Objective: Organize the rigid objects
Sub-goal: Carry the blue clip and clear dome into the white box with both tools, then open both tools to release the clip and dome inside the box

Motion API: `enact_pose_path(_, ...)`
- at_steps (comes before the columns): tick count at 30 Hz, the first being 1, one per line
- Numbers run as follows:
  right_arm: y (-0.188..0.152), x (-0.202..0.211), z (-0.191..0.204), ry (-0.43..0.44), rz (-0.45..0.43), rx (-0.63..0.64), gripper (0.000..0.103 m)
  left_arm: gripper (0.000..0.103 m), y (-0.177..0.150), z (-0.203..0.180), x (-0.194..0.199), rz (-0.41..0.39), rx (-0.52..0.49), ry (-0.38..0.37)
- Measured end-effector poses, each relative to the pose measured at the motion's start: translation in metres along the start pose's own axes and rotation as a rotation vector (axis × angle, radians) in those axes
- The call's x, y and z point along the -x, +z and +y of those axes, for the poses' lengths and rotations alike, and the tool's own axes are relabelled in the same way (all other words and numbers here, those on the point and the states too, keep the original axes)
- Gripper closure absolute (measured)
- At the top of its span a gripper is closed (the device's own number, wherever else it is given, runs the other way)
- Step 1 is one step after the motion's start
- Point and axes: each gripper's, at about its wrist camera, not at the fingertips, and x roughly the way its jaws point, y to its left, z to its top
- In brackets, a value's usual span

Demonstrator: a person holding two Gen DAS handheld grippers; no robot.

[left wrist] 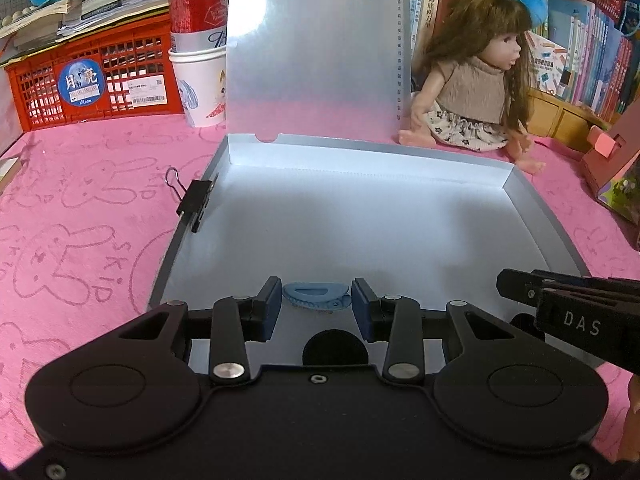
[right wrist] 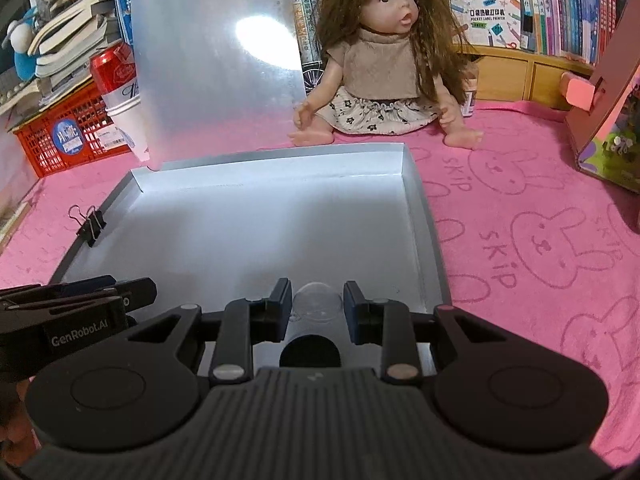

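Left tongs point(left wrist: 316, 304) grip a ridged blue clip point(left wrist: 317, 298); right tongs point(right wrist: 317, 306) pinch a clear dome point(right wrist: 317, 300).

A pink bunny-print cloth point(right wrist: 540, 240) carries an open silver box point(right wrist: 424, 216), doll point(right wrist: 380, 72), red crate point(left wrist: 92, 80) and paper cup point(left wrist: 200, 84).

A doll point(right wrist: 380, 68) sits on the pink towel point(right wrist: 540, 240) before shelved books point(right wrist: 560, 4); 1 red can point(left wrist: 198, 8) stands in a paper cup point(left wrist: 200, 84) beside a red crate point(left wrist: 92, 80).
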Motion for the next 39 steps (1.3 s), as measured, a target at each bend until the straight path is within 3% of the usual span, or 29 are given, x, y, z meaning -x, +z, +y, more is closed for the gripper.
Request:
enact_pose_path(26,-0.004,-0.003,0.002,-0.003,-0.009,0.027,0.066,0.066,-0.002,-0.002,-0.001,-0.007,-0.021,0.018)
enact_pose_path(31,-0.004,0.003,0.002,-0.004,-0.029,0.031,0.051,0.066,-0.002,-0.001,0.004,-0.015,-0.026,0.022)
enact_pose_path(39,-0.006,0.026,0.004,0.017,-0.077,0.073,0.048,0.059,-0.006,-0.002,0.029,-0.056,-0.063,0.017)
